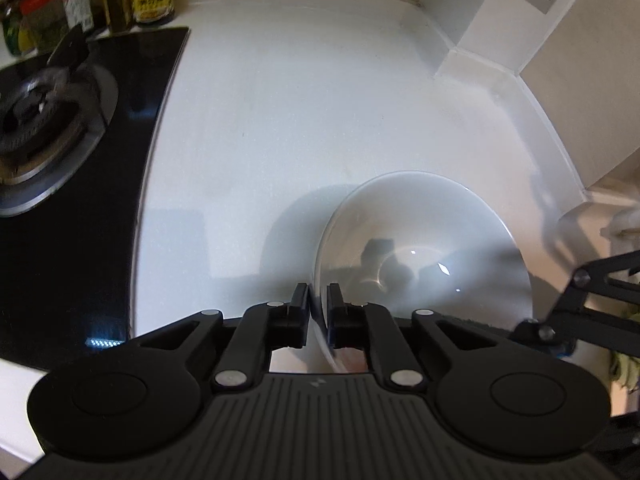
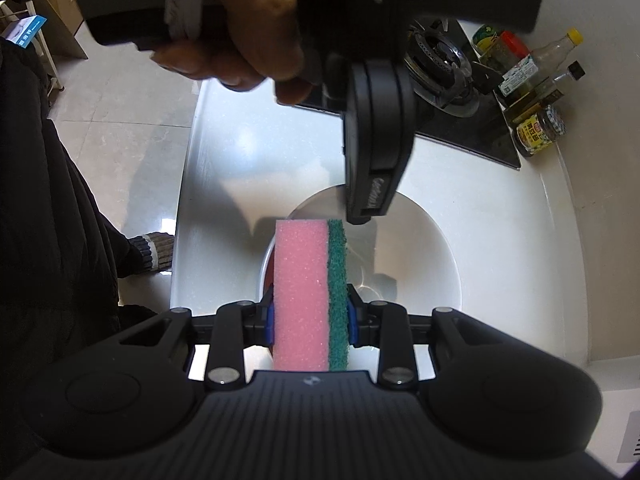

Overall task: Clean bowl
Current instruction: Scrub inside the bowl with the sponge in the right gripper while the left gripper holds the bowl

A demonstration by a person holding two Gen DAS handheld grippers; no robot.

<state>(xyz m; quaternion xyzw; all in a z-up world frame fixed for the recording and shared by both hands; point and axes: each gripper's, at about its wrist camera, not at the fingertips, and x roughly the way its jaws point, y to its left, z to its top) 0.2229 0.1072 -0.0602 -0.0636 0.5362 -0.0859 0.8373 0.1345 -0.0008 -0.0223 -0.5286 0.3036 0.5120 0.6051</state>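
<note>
Left tool (image 1: pixel 319 312) clenched on bowl (image 1: pixel 424 248) rim; right tool (image 2: pixel 310 320) gripped sponge (image 2: pixel 310 292), long axis pointing into bowl just below.

bowl (image 1: pixel 424 240): glazed white ceramic, glossy, throwing back highlights
sponge (image 2: pixel 302 296): pink porous foam, with a rough green scouring layer down one side
grippers (image 1: pixel 319 312): matt black plastic, ribbed bodies, bright metal pins
countertop (image 1: pixel 300 100): smooth white, faint sheen
hob (image 1: pixel 132 160): glossy black glass at the counter's edge; burner ring of brushed metal
bottles (image 2: pixel 532 76): clear glass or plastic, paper labels
</note>
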